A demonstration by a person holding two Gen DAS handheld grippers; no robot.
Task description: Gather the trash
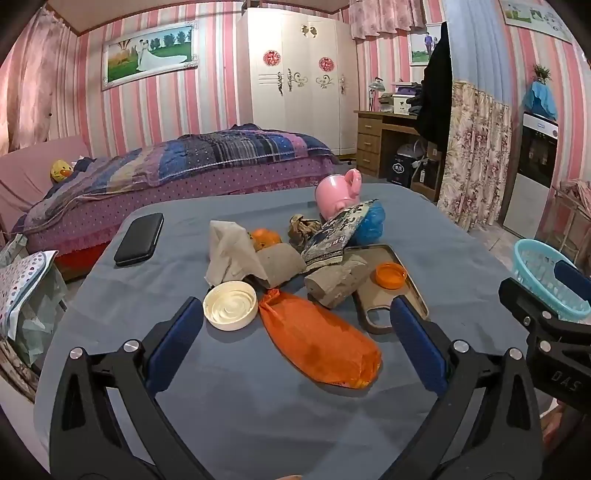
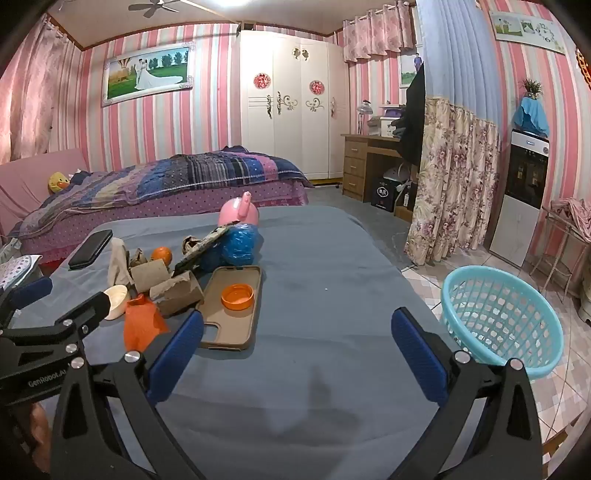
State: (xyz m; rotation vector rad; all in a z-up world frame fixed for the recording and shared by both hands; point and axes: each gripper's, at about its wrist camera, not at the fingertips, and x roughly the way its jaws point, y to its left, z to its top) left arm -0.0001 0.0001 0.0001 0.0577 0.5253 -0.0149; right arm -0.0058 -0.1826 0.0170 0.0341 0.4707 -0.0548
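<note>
Orange bag [image 1: 319, 341], cream lid [image 1: 229, 305], teal basket [image 2: 500, 319], grey-blue cloth [image 2: 325, 258], pink/white striped wallpaper [image 1: 221, 99].

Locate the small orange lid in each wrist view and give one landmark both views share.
Left wrist: the orange lid sits right of centre, on the brown phone case.
Right wrist: the lid sits left of centre, on that case.
Shared landmark: the pink piggy bank behind the pile.

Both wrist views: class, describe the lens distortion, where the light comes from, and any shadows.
Left wrist view: fisheye bends the wardrobe and walls, corners dark, no lamp visible. Right wrist view: same bending, bright ceiling glare beside the ceiling fan, and a soft shadow on the blue cloth.
</note>
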